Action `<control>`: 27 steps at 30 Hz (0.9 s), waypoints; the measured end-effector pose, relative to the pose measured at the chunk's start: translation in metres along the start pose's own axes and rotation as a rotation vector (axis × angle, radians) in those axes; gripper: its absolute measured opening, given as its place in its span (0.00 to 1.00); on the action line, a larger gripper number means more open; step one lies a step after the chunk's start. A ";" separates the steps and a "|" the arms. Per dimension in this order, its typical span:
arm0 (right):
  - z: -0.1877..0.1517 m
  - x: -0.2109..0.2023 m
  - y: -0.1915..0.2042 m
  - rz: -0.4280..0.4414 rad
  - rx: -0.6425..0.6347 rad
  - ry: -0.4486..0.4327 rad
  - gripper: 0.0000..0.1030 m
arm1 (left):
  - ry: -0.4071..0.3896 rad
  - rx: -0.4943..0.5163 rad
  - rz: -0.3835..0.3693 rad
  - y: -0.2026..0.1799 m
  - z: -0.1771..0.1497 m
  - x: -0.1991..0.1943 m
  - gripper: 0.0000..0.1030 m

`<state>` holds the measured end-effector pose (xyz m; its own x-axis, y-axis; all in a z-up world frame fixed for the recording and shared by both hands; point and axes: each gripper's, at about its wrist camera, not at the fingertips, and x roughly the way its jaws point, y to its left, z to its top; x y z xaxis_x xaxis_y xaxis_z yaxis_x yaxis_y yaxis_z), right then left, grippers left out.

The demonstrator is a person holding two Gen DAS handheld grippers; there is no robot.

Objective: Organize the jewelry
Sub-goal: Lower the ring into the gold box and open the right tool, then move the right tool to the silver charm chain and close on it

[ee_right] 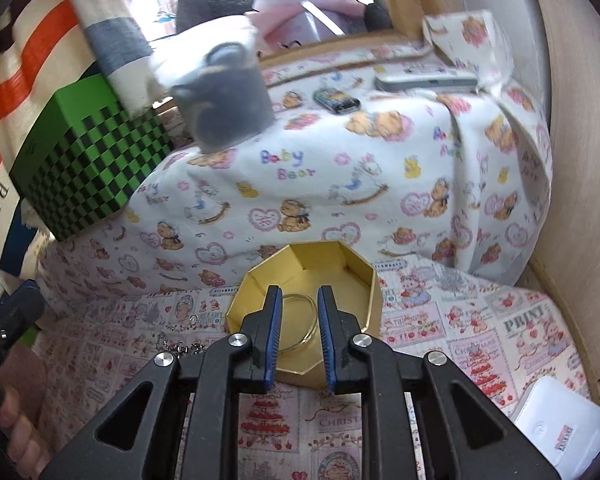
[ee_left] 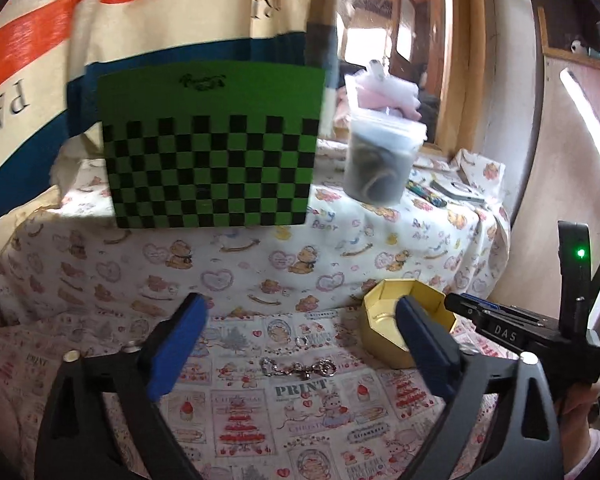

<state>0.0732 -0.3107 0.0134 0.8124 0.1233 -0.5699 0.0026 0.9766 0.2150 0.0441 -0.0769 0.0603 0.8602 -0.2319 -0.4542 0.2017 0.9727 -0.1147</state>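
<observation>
A gold octagonal box [ee_right: 342, 276] stands open on the printed cloth, with a thin gold bangle [ee_right: 300, 320] lying inside. My right gripper [ee_right: 299, 294] hovers over the box's near rim, jaws a little apart and empty, the bangle showing between them. In the left wrist view the same box [ee_left: 384, 320] sits at the right, partly behind my right finger pad. A silver chain with clasps [ee_left: 298, 369] and a small silver ring [ee_left: 301, 341] lie on the cloth between the jaws of my left gripper [ee_left: 302, 308], which is wide open and empty above them.
A green and black checkered box [ee_left: 210, 144] stands on the raised bear-print cloth [ee_left: 260, 264] behind. A lidded plastic tub [ee_left: 380, 160] with dark contents sits beside it. Small items and a flat silver device [ee_right: 424, 80] lie at the back right. A white case [ee_right: 560, 424] lies at the near right.
</observation>
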 end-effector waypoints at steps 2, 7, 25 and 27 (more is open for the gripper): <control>-0.001 -0.003 0.004 -0.006 -0.016 -0.021 0.36 | -0.031 -0.004 0.012 0.002 -0.004 -0.004 0.99; -0.001 -0.011 0.014 -0.031 -0.063 -0.077 0.56 | -0.081 0.044 0.077 0.002 -0.011 -0.008 0.99; -0.004 -0.015 0.027 -0.116 -0.132 -0.162 0.78 | -0.247 0.145 0.301 0.027 -0.024 -0.012 1.00; -0.005 -0.016 0.027 -0.143 -0.134 -0.194 0.78 | -0.261 0.143 0.314 0.028 -0.025 -0.013 1.00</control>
<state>0.0572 -0.2849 0.0240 0.9060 -0.0404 -0.4214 0.0580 0.9979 0.0289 0.0269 -0.0468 0.0414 0.9760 0.0676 -0.2068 -0.0421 0.9912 0.1254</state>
